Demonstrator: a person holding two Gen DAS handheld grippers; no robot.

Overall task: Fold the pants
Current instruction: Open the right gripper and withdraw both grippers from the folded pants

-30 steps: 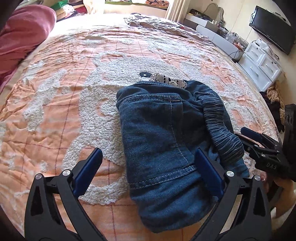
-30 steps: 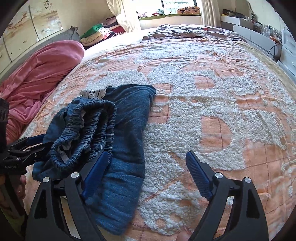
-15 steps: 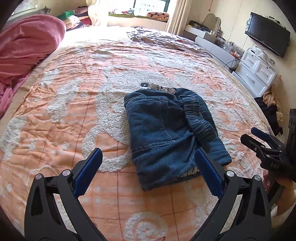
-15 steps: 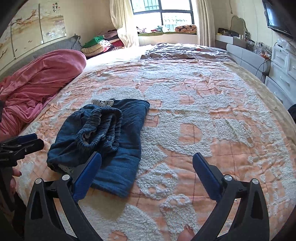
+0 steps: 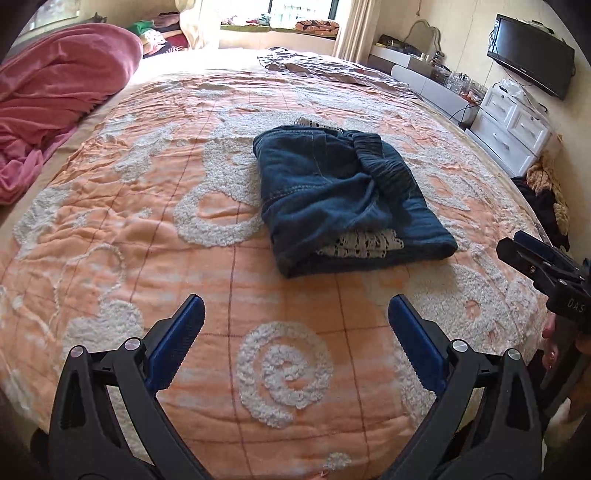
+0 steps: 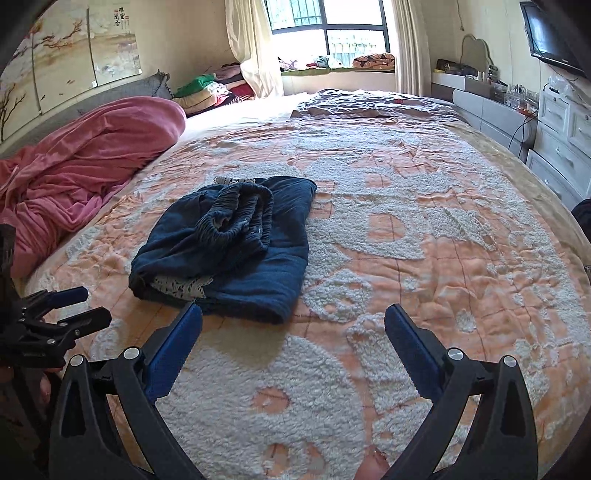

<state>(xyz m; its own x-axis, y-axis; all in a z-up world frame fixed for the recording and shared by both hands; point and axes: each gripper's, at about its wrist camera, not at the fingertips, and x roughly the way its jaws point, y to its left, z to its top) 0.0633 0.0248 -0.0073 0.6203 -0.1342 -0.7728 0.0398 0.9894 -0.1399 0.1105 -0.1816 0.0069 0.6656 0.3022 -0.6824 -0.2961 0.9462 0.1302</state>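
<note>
Sunlit window beyond bed; white dresser, wall TV at right.

Your right tool is cut off by the frame edge beside the pants. The pants cover most of their lace trim.

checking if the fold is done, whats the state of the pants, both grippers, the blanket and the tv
pants: folded into a bundle, lying on bedspread, lace trim showing
left gripper: open, empty
right gripper: open, empty
pink blanket: crumpled
tv: screen dark
</note>
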